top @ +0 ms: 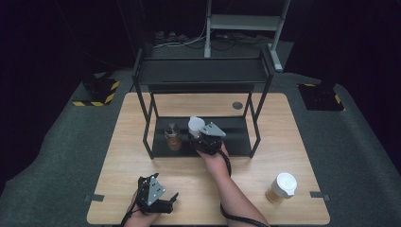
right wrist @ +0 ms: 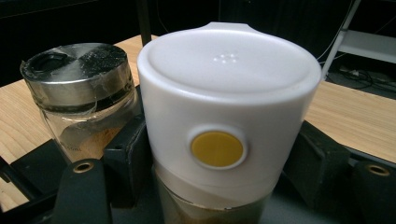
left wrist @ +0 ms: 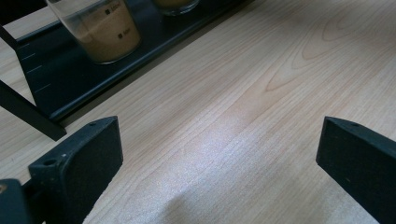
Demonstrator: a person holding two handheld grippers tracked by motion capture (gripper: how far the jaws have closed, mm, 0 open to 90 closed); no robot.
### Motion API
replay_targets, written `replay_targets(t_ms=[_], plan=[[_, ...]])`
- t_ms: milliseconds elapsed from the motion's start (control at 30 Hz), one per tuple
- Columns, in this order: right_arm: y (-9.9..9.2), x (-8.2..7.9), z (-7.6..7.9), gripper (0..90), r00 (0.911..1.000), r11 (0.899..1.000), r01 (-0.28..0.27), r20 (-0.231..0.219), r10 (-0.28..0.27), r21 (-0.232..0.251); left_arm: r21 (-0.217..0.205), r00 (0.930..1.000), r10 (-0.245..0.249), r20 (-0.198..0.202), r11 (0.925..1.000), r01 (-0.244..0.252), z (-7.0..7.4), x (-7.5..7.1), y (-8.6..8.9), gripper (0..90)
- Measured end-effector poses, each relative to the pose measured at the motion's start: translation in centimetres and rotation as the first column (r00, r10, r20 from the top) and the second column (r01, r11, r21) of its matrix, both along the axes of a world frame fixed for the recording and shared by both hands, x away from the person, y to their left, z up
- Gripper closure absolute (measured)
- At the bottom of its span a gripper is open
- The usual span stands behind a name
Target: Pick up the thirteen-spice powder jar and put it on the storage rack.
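Three jars stand in sight. The right gripper (top: 206, 136) is clamped on the white-capped jar (right wrist: 224, 121) on the lower shelf (top: 236, 137) of the black rack (top: 203, 75), its two jaws pressing the jar's sides. Just beside it on the same shelf stands a steel-lidded jar (right wrist: 77, 93). A third jar (top: 281, 187), also white-capped, sits well apart near the right edge of the table (top: 123, 165). The left gripper (top: 158, 198) rests on the table's near edge, jaws wide apart and holding nothing.
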State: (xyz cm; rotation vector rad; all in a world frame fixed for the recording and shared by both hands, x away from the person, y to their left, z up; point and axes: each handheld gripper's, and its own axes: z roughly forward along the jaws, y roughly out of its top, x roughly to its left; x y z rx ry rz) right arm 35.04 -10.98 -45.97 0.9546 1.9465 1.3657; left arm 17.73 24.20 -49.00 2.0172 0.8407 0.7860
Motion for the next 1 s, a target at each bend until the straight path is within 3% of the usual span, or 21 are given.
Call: replay_targets(t_ms=[533, 733, 767, 1000], plan=[[-0.34, -0.02, -0.21, 29.6, 1.0, 1.0, -0.004, -0.002, 0.004, 0.009, 0.002, 1.0, -0.001, 0.001, 1.0, 0.001, -0.01, -0.02, -0.01, 0.9], [-0.26, 0.08, -0.05, 16.3, 0.9996, 1.0, 0.012, -0.025, -0.012, 0.024, 0.001, 1.0, -0.001, 0.001, 1.0, 0.001, -0.01, -0.02, -0.01, 0.9], [-0.24, 0.17, -0.06, 10.9, 0.9991, 0.999, 0.02, -0.037, -0.018, 0.035, 0.001, 1.0, -0.001, 0.002, 1.0, 0.001, -0.01, -0.02, -0.01, 0.9], [-0.29, 0.2, 0.19, 8.1, 0.9993, 0.999, 0.01, -0.037, -0.009, 0.031, 0.004, 1.0, -0.001, 0.001, 1.0, 0.001, 0.01, 0.01, -0.03, 0.9]])
